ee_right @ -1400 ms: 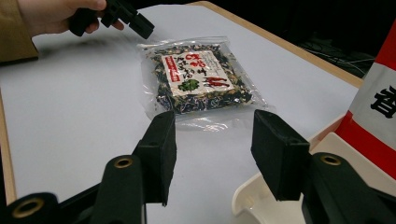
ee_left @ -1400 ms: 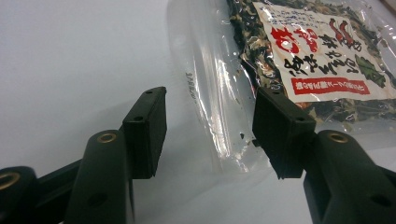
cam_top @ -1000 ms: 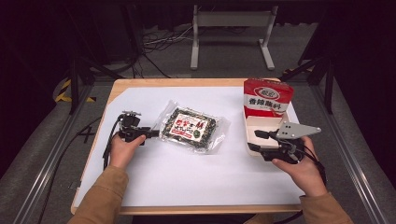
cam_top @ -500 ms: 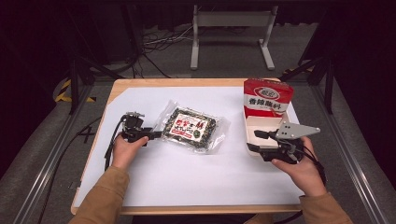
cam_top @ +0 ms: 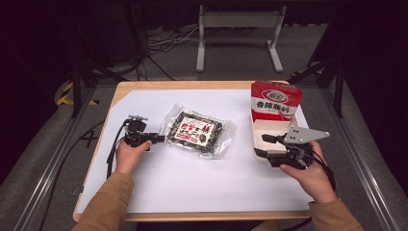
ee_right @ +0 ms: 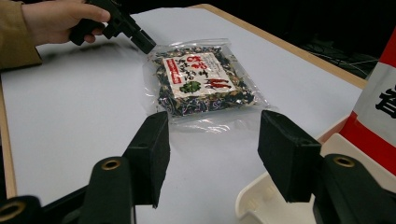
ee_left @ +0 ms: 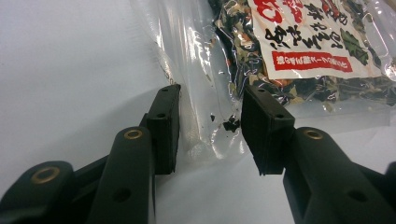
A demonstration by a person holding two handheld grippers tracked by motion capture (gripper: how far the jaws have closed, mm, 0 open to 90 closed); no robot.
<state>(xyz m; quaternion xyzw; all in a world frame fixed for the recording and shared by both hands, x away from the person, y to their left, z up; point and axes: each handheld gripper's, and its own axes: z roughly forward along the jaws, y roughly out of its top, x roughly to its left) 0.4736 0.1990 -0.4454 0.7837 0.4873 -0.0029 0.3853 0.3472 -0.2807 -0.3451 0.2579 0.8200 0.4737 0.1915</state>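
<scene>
A clear bag of dark dried greens with a red and white label (cam_top: pixel 197 134) lies flat on the white tabletop. My left gripper (cam_top: pixel 156 138) reaches its left edge. In the left gripper view the two pads (ee_left: pixel 210 100) straddle the bag's clear sealed corner (ee_left: pixel 205 126); the jaws have just been closing, with a gap still at each pad. My right gripper (cam_top: pixel 263 145) is open beside the white tray (cam_top: pixel 267 127); its jaws have just been opening with nothing between them (ee_right: pixel 212 130). The right gripper view also holds the bag (ee_right: pixel 201 79) and the left gripper (ee_right: pixel 140 42).
A red and white carton (cam_top: pixel 275 100) stands upright behind the white tray at the table's right side. The tray's corner (ee_right: pixel 261 200) sits under my right jaw. The table's wooden rim (cam_top: pixel 192 85) frames the white sheet. Metal frame legs and cables lie beyond.
The left gripper's jaws have narrowed around the bag's left edge. Both hands and the bag stay where they were.
</scene>
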